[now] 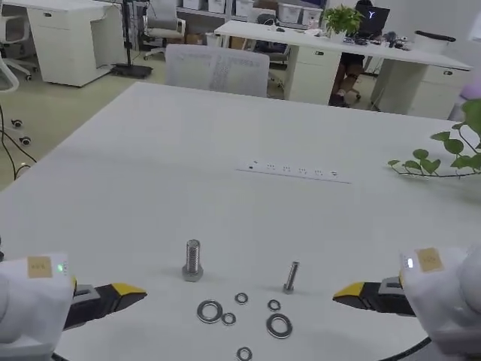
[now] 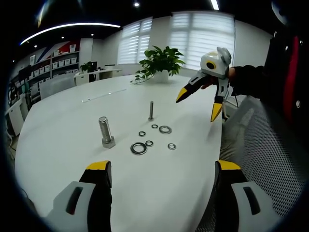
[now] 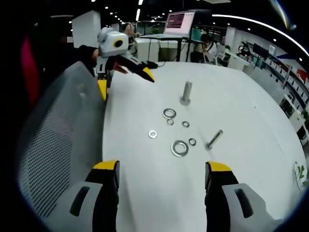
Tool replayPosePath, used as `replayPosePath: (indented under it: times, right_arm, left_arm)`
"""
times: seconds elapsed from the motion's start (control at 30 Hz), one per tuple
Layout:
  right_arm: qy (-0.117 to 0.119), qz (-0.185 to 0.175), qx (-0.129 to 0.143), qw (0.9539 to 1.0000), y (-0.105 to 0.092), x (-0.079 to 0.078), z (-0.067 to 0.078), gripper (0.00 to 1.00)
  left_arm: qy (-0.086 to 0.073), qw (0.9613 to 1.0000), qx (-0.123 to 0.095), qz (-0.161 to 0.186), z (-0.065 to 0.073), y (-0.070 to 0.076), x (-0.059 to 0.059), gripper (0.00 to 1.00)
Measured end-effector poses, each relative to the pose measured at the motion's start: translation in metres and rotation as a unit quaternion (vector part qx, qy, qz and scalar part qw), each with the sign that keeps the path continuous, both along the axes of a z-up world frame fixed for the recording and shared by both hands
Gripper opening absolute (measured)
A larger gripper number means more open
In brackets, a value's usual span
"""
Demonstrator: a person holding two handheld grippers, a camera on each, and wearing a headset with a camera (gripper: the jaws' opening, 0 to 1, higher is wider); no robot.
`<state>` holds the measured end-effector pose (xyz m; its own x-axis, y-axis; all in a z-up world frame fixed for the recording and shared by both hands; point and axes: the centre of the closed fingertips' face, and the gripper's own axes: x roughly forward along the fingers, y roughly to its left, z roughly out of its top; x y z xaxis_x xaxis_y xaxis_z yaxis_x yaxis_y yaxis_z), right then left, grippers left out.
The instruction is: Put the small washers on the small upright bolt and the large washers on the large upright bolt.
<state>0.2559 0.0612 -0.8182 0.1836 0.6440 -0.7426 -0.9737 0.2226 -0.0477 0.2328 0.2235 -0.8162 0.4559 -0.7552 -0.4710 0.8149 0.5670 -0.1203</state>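
Note:
A large steel bolt [image 1: 192, 262] and a thin small bolt [image 1: 291, 277] stand upright on the white table [image 1: 225, 150]. In front of them lie two large washers [image 1: 210, 310] [image 1: 279, 326] and several small washers [image 1: 241, 298]. My left gripper [image 1: 135, 292] hovers open at the left of the washers, and my right gripper [image 1: 342, 292] hovers open at their right. Both are empty. The left gripper view looks between its jaws [image 2: 163, 169] at the large bolt [image 2: 105, 131], small bolt [image 2: 151, 111] and right gripper [image 2: 195, 109]. The right gripper view has its jaws [image 3: 161, 167], a large washer [image 3: 179, 148] and the left gripper [image 3: 126, 86].
A power strip [image 1: 293, 170] lies mid-table, and a leafy plant [image 1: 443, 150] reaches in at the right edge. A grey mesh chair [image 2: 256, 145] sits at the table's near rim. Desks and chairs stand beyond the far edge.

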Motion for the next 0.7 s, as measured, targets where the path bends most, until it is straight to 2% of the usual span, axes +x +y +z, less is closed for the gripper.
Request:
replayPosePath:
  times: [0.37,0.7]
  right_arm:
    - [0.008,0.044,-0.027,0.9986,0.017,-0.001,0.0,0.65]
    - [0.012,0.084,-0.059,0.9946,0.038,-0.001,-0.004,0.59]
  left_arm:
    - [0.0,1.0,-0.001,0.0,0.0,-0.003,0.0,0.88]
    - [-0.006,1.0,-0.002,0.004,0.003,-0.002,0.001,0.87]
